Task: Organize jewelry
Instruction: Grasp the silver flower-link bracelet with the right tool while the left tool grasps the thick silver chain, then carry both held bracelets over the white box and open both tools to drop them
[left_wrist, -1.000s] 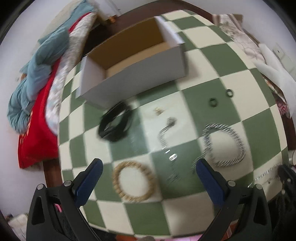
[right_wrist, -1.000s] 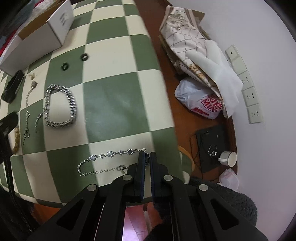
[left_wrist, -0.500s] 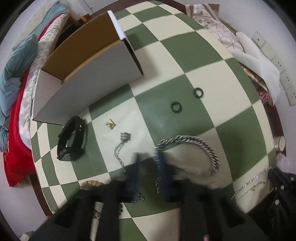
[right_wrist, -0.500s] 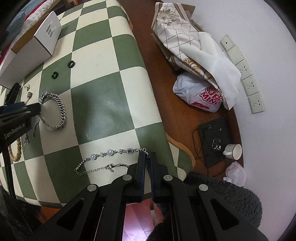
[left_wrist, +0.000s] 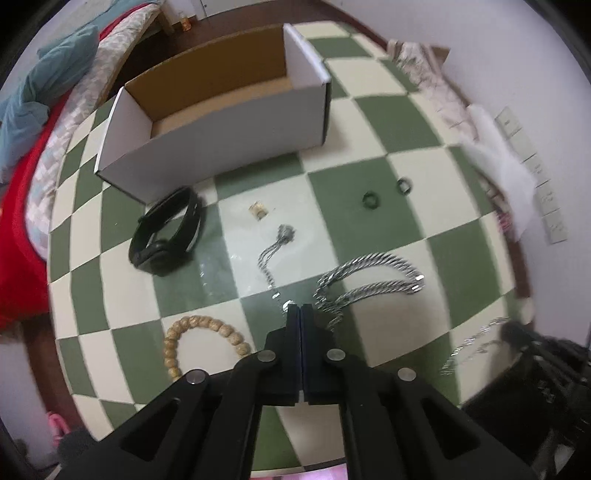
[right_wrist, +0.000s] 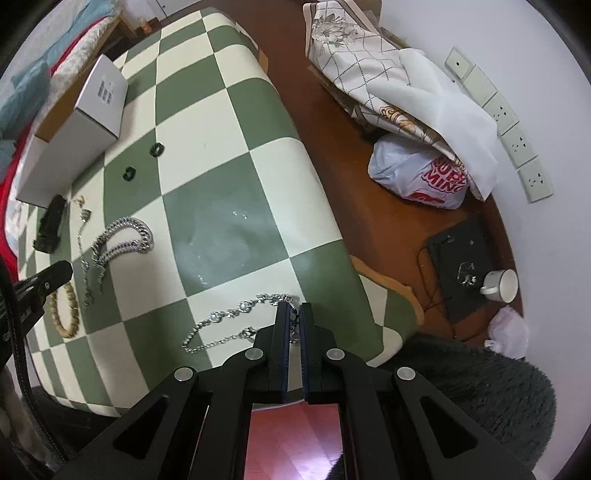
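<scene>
1. The white cardboard box (left_wrist: 221, 122) stands open at the far end of the green-and-cream checked table (left_wrist: 388, 122); its brown inside looks bare.
2. Just in front of the box, at its left end, lies a black wristband (left_wrist: 168, 232), close to the box wall.
3. Right of the wristband, a little further from the box, is a small gold piece (left_wrist: 258, 211), and beyond that a thin silver chain (left_wrist: 271, 254) runs away from the box toward the near edge.
4. Well right of the box's front corner sit two small dark rings (left_wrist: 370, 200), side by side and apart from each other.
5. Nearer than the rings, a thick silver curb-link bracelet (left_wrist: 369, 275) lies folded in a loop.
6. A wooden bead bracelet (left_wrist: 201, 332) lies near the front edge, far from the box on its left side.
7. The left gripper (left_wrist: 300, 308) has its jaws pressed together; the thin chain's near end reaches right up to the tips, and I cannot tell if it is pinched.
8. At the table corner farthest from the box, a silver bracelet with round stones (right_wrist: 236, 325) lies on the cloth.
9. The right gripper (right_wrist: 293, 308) is closed to a narrow slit, and the stone bracelet's chain runs into that gap and appears nipped there.
10. Past the table, beside the wall, are a plastic bag (right_wrist: 417, 173) and a white cup (right_wrist: 500, 285).
</scene>
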